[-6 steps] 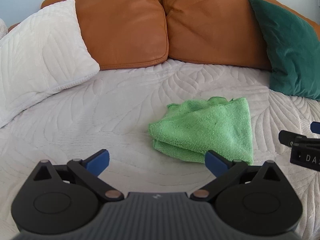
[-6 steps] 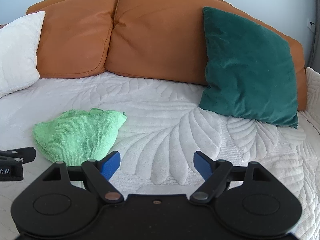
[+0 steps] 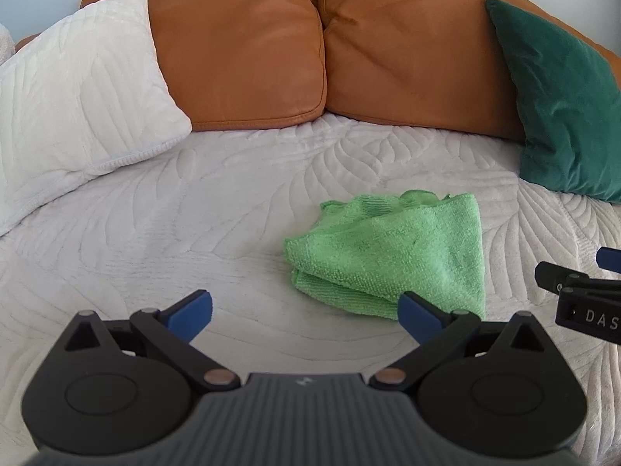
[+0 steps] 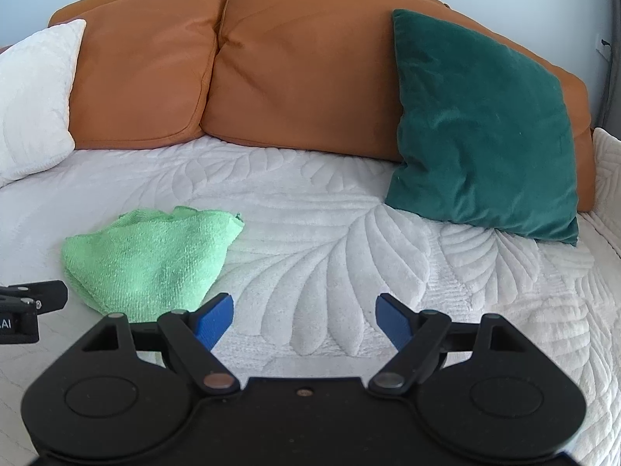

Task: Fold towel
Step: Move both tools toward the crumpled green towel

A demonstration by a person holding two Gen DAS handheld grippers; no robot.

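Towel [image 3: 392,252], green microfibre, lies on the white quilted cover [image 3: 194,233] of the sofa seat, already doubled into a stack; far edge rumpled. Left gripper [image 3: 304,314] spread wide, empty, just short of the near fold. Right gripper [image 4: 304,320] likewise spread, empty, beside the towel's right edge. Judgement: fold looks finished, or nearly so; if tidying, pinch the loose far corners, probably uneven, and square them without dragging the stack. Containers: none in view. Green velvet cushion [image 4: 485,124] well apart.
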